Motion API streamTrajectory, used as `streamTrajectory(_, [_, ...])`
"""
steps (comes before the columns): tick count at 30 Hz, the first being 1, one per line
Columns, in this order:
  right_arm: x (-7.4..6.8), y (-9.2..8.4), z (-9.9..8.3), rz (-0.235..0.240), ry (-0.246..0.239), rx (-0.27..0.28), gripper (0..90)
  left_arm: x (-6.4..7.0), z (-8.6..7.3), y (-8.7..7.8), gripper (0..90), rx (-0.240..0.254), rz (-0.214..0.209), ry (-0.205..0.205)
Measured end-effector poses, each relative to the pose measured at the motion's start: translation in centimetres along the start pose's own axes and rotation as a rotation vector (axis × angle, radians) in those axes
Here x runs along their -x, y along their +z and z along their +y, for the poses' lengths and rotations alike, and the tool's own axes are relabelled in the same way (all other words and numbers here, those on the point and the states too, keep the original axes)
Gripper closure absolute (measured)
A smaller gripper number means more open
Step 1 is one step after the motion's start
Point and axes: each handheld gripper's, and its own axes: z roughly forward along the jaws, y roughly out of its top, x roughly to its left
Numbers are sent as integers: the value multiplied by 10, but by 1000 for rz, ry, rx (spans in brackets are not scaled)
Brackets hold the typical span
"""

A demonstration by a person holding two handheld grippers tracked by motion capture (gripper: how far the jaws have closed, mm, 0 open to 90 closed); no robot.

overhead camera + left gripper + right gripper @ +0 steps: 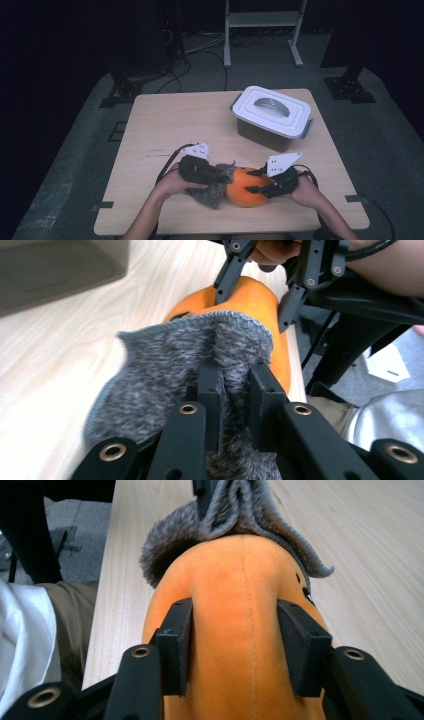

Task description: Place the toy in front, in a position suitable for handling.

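The orange plush toy [246, 187] lies on the near part of the bench [165, 125], close to the front edge, between the two hands. It is soft and rounded, with a seam that runs along its middle in the right gripper view. A grey fuzzy cloth [216, 189] covers its left end (it looks like a knitted cap or sleeve, I cannot tell which) and spreads onto the bench on that side.

The right tool [255, 181] has its two black jaws on both sides of the toy's orange body, and the pads [176, 645] press on the plush from left and right, so it is clamped on the toy. The left tool [220, 175] has its jaws nearly together, with a fold of the grey cloth pinched between them; in the left gripper view the fold stands up between the pads [208, 390].

A hand holds each tool from the bottom of the high view, and a cable trails from each.

Farther back on the bench, well apart from the toy, stands a grey box with a white lid [272, 107] and a handle on top. The lid is on.
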Motion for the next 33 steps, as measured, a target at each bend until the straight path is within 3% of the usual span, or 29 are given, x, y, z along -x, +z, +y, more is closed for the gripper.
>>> streamTrajectory(3, [-1, 1, -1, 0, 5, 18, 570, -1, -3, 6, 792, 18, -15, -13])
streamTrajectory(7, [1, 3, 3, 6, 13, 59, 600, -5, -4, 0, 798, 44, -25, -36])
streamTrajectory(9, [4, 5, 6, 13, 18, 63, 593, -4, -3, -1, 798, 31, -14, -35])
streamTrajectory(13, [3, 9, 20, -7, 18, 8, 371, -2, -1, 1, 798, -7, 24, -21])
streamTrajectory(18, [-3, 11, 31, -23, 5, -59, 298, 3, 7, 8, 796, -19, 22, 17])
streamTrajectory(21, [-2, 13, 25, -36, 13, -70, 328, 3, 6, 6, 795, -28, 32, 20])
streamTrajectory(24, [2, 11, 13, -19, 36, -31, 394, 0, 0, 3, 790, -18, 35, -3])
streamTrajectory(27, [1, 14, 4, -8, 29, -5, 514, -4, -10, 10, 789, 3, 4, -41])
streamTrajectory(31, [-1, 15, 8, -7, 3, 11, 607, -8, -19, 6, 796, 70, -26, -79])
streamTrajectory(33, [0, 16, 13, -5, 0, 35, 623, -7, -17, -1, 796, 74, -18, -79])
